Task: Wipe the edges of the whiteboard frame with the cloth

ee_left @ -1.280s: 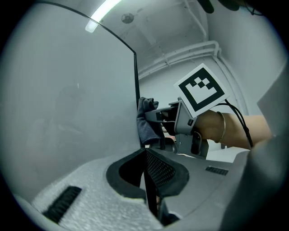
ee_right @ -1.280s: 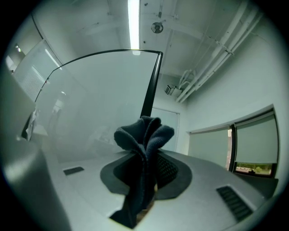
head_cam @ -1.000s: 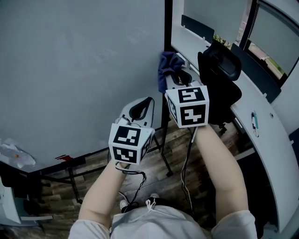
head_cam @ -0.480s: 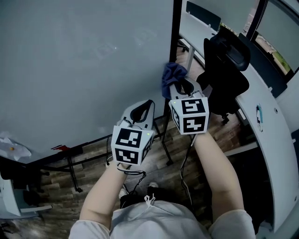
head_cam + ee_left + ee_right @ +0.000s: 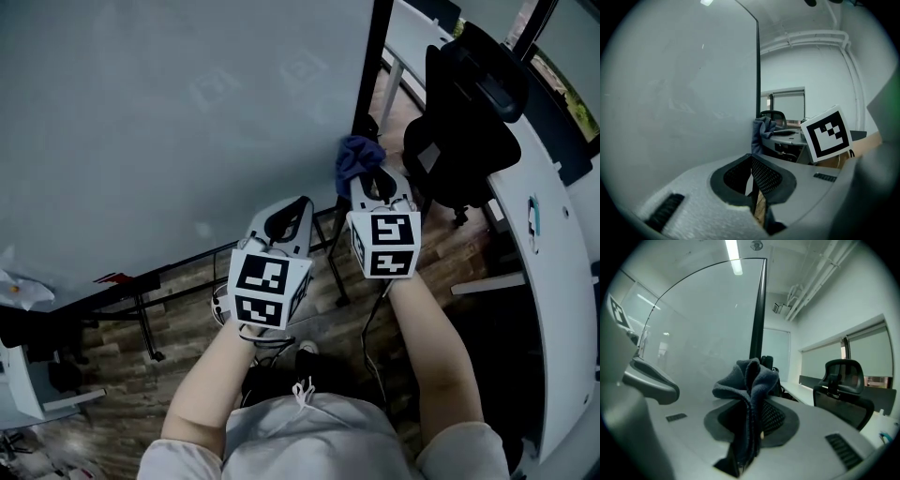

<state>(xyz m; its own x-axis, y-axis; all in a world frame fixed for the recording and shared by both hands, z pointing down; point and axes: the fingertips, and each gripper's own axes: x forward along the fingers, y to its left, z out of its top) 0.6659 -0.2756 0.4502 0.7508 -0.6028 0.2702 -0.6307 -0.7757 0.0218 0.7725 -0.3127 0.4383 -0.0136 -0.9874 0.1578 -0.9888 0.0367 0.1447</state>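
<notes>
The whiteboard [image 5: 169,112] fills the left of the head view, and its black frame edge [image 5: 373,84] runs down its right side. My right gripper [image 5: 375,183] is shut on a dark blue cloth [image 5: 356,159], which sits against the lower part of that edge. In the right gripper view the cloth [image 5: 747,380] bunches up out of the right gripper [image 5: 750,423], with the frame edge [image 5: 759,310] just behind it. My left gripper [image 5: 286,220] is shut on nothing, below the board and left of the cloth. From the left gripper [image 5: 752,180] the cloth [image 5: 761,133] shows beside the frame edge [image 5: 758,70].
A black office chair [image 5: 469,122] stands close to the right of the frame. A white curved desk [image 5: 553,244] runs along the far right. The board's black stand legs [image 5: 141,319] rest on the wooden floor below. A crumpled white thing [image 5: 19,286] lies at the far left.
The head view has swung, so the frame edge and chair now sit further right. The right gripper with the cloth is lower in the picture, still at the frame edge. The left gripper has barely moved.
</notes>
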